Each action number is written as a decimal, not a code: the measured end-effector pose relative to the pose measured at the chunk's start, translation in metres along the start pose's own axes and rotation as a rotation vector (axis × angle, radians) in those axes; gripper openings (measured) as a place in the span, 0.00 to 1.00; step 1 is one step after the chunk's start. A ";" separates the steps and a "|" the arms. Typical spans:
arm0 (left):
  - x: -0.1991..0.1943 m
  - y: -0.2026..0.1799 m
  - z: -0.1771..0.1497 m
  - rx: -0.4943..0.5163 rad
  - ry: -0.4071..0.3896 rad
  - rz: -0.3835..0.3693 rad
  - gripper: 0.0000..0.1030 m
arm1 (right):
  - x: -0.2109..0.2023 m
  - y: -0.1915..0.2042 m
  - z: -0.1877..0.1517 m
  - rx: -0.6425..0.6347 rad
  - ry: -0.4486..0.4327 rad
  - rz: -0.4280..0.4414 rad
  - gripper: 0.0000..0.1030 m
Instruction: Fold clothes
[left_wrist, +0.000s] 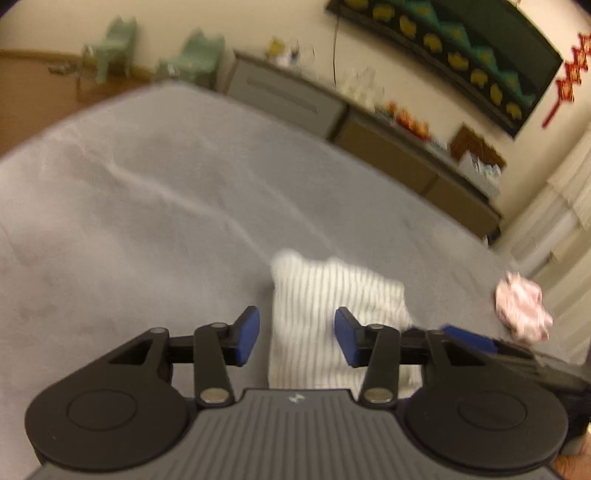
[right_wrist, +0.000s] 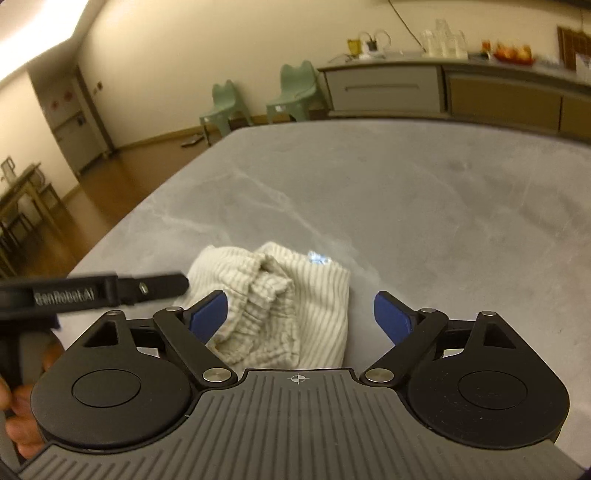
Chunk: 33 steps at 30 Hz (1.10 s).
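Note:
A white ribbed garment (left_wrist: 317, 295) lies bunched and partly folded on the grey-covered table (left_wrist: 147, 206). My left gripper (left_wrist: 297, 336) hovers over its near edge, open, with the blue pads apart and the cloth showing in the gap untouched. In the right wrist view the same garment (right_wrist: 295, 295) lies below my right gripper (right_wrist: 299, 317), which stands wide open with neither pad on the cloth. The left gripper (right_wrist: 177, 286) reaches in from the left to the garment's edge. A crumpled pink garment (left_wrist: 522, 310) lies near the table's right edge.
The table's left edge (right_wrist: 147, 199) drops to a wooden floor. Two green chairs (right_wrist: 291, 92) and a long low cabinet (right_wrist: 443, 92) with cups and fruit stand beyond the far side. A person's hand (right_wrist: 22, 406) holds the left gripper's handle.

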<state>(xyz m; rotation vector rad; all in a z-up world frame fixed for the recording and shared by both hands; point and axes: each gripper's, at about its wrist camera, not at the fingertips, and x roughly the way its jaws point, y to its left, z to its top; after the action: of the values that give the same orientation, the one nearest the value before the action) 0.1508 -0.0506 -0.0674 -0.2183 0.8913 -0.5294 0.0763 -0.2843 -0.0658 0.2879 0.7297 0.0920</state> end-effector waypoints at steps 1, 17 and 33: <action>0.005 -0.001 -0.001 0.006 0.009 -0.010 0.46 | 0.005 -0.005 -0.004 0.020 0.021 0.008 0.86; -0.017 0.077 0.019 -0.157 -0.143 0.257 0.23 | 0.094 0.086 0.033 -0.209 0.040 0.090 0.19; -0.071 0.104 0.038 -0.270 -0.268 0.281 0.35 | 0.099 0.164 0.059 -0.262 -0.072 0.131 0.32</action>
<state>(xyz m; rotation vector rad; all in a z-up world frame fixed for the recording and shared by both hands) 0.1806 0.0740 -0.0365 -0.3934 0.7143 -0.1126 0.1925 -0.1226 -0.0400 0.0879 0.6188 0.2981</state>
